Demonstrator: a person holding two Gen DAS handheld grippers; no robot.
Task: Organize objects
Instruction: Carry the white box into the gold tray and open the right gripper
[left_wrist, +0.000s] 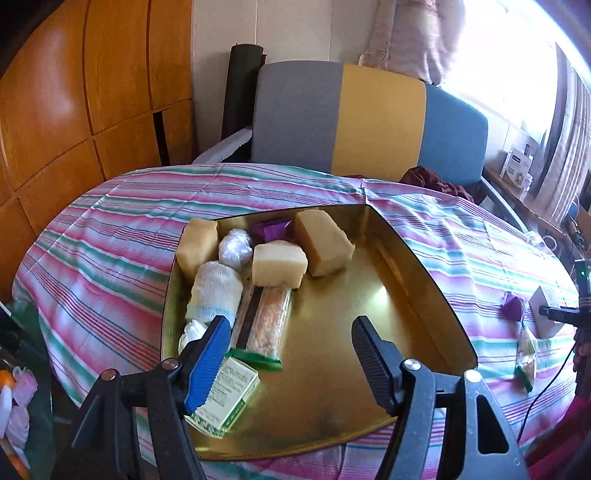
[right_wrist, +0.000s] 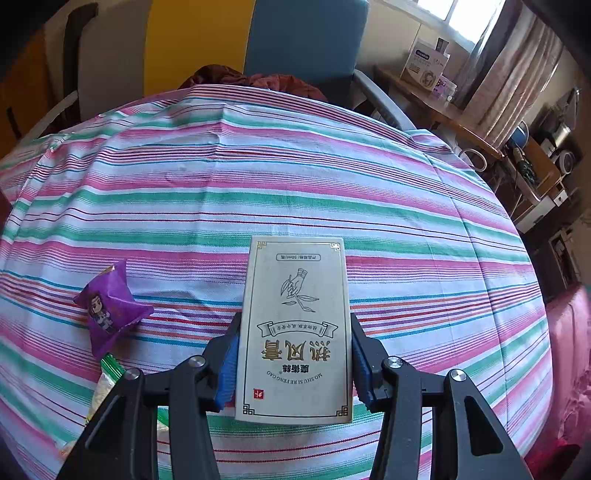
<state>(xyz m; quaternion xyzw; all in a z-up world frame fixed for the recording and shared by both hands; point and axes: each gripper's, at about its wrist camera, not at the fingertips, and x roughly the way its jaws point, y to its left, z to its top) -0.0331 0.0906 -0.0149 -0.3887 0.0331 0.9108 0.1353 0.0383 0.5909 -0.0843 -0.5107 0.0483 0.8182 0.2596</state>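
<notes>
A gold tray (left_wrist: 417, 306) lies on the striped tablecloth. It holds three tan blocks (left_wrist: 325, 243), white rolled bundles (left_wrist: 218, 291), a purple packet (left_wrist: 271, 230), a long clear snack bag (left_wrist: 264, 321) and a small green-and-white box (left_wrist: 225, 398). My left gripper (left_wrist: 291, 354) hangs open over the tray's near part, empty. My right gripper (right_wrist: 293, 354) is shut on a white box with gold print (right_wrist: 295, 332), held just above the cloth. A purple cartoon packet (right_wrist: 109, 310) and a clear snack bag (right_wrist: 103, 387) lie to its left.
In the left wrist view the purple packet (left_wrist: 513, 306), snack bag (left_wrist: 526, 354) and right gripper (left_wrist: 565, 314) sit right of the tray. A grey, yellow and blue chair (left_wrist: 369, 122) stands behind the table. A wooden shelf with boxes (right_wrist: 428, 66) is at the back right.
</notes>
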